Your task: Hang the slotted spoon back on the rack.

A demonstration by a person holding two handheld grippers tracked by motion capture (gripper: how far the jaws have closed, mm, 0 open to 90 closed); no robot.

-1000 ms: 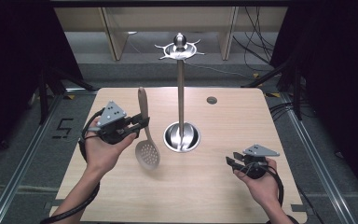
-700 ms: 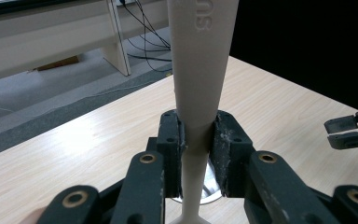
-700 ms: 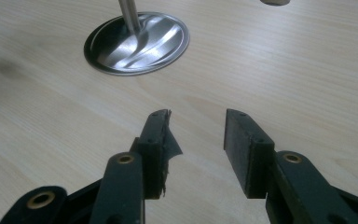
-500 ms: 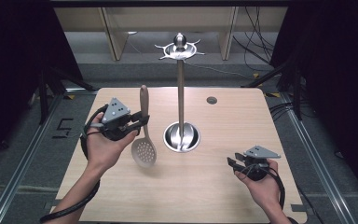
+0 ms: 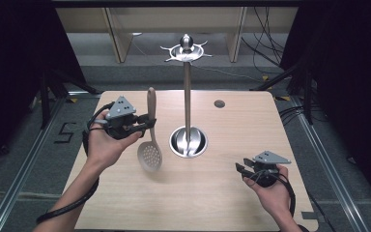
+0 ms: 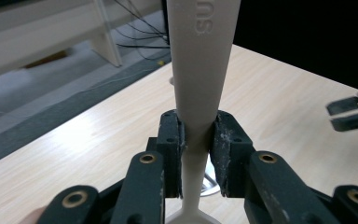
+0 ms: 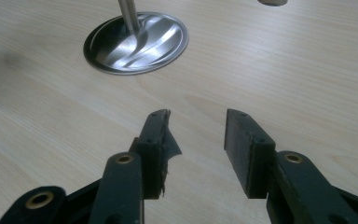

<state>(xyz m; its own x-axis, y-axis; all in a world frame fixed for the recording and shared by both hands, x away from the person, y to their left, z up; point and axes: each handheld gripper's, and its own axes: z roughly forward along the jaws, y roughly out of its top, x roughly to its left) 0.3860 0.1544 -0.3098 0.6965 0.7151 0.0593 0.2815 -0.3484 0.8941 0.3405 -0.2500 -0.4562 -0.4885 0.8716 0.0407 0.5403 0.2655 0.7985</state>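
Wooden table (image 5: 251,193), dark room; left gripper (image 5: 147,123) clamps skimmer (image 5: 150,145); right gripper (image 5: 240,171) apart.

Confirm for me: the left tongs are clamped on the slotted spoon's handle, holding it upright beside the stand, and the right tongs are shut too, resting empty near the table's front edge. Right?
One thing is off: the right tongs are open, not shut. The right gripper view shows a clear gap between the jaws with bare table behind. The rest holds: the left tongs clamp the slotted spoon by its handle, upright beside the stand.
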